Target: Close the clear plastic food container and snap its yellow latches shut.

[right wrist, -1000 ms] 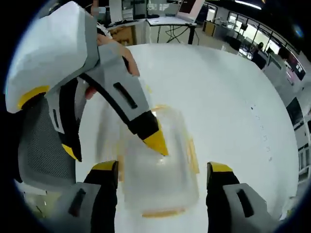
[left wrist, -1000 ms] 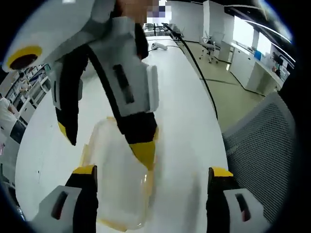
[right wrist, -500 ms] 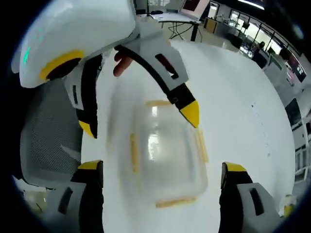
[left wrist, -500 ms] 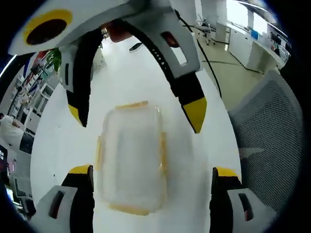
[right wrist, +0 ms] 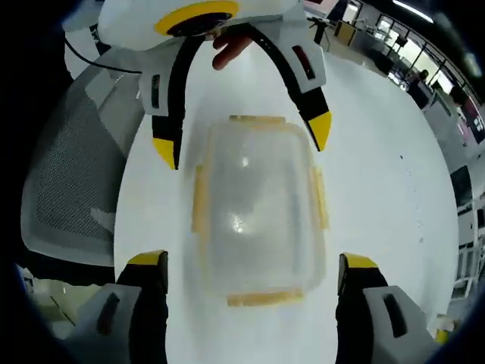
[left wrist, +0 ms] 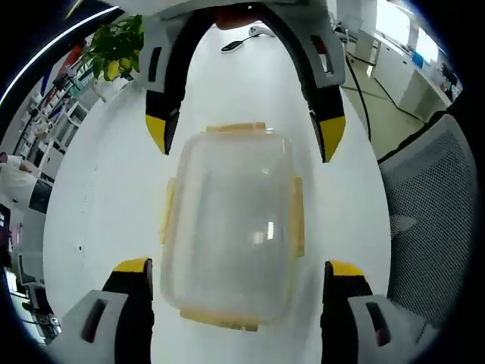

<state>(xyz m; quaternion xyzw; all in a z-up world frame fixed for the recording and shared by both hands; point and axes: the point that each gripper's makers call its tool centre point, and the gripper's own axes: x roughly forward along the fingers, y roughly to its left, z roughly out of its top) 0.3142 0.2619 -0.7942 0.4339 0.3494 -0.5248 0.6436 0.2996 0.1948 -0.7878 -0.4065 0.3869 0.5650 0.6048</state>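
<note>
Container: the clear box [left wrist: 231, 227] sits flat on the white table [left wrist: 98, 212], between the two grippers, which face each other from opposite ends.
Lid: it appears to be on and level; whether it is fully seated I cannot tell.
Latches: four yellow latches, one per side; the long-side one [right wrist: 200, 199] and its opposite [right wrist: 319, 199] seem to lie flat along the walls, the end ones [right wrist: 260, 298] show as yellow strips. Whether any has snapped home I cannot tell.
Left gripper [left wrist: 236, 267]: jaws wide, straddling the near end of the container, touching nothing.
Right gripper [right wrist: 252, 262]: jaws wide, straddling the other end, also empty.
Progress: closing looks done; pressing the latches is what remains, judging by both grippers hovering spread over the box.
Surroundings: a mesh chair [left wrist: 428, 220] beside the table, a plant [left wrist: 114, 53] at the far edge.
</note>
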